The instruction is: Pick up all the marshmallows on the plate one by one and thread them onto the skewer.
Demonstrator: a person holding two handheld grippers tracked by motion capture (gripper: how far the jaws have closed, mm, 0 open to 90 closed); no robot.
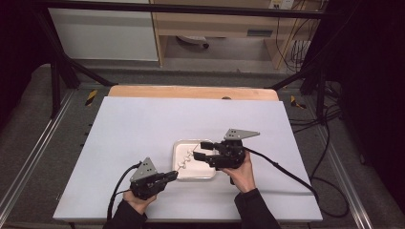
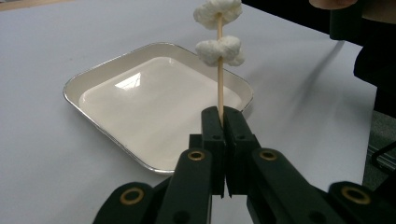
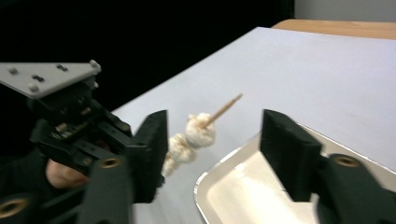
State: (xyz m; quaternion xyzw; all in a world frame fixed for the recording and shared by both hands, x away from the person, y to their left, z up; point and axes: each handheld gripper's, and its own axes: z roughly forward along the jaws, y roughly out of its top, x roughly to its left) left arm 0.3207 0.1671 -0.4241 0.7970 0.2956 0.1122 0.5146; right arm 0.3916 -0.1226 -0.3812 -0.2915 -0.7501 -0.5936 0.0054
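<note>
White tabletop [image 1: 143, 129] work: left gripper [image 2: 223, 122] clamps the skewer [image 2: 219, 84] steady over the tray [image 2: 84, 84]; right gripper [image 3: 212, 135], jaws wide and empty, should withdraw straight, sparing the marshmallows [image 3: 200, 130].

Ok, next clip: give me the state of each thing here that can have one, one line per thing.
Left gripper: shut on the skewer's lower end.
Right gripper: open, jaws apart on either side of the marshmallows, not pressing them.
Wooden skewer: held up, marshmallows threaded on it, tip bare.
Marshmallows: white, on the skewer, none in the tray.
Foil tray: empty, flat on the table.
Table: covered with a white sheet.
</note>
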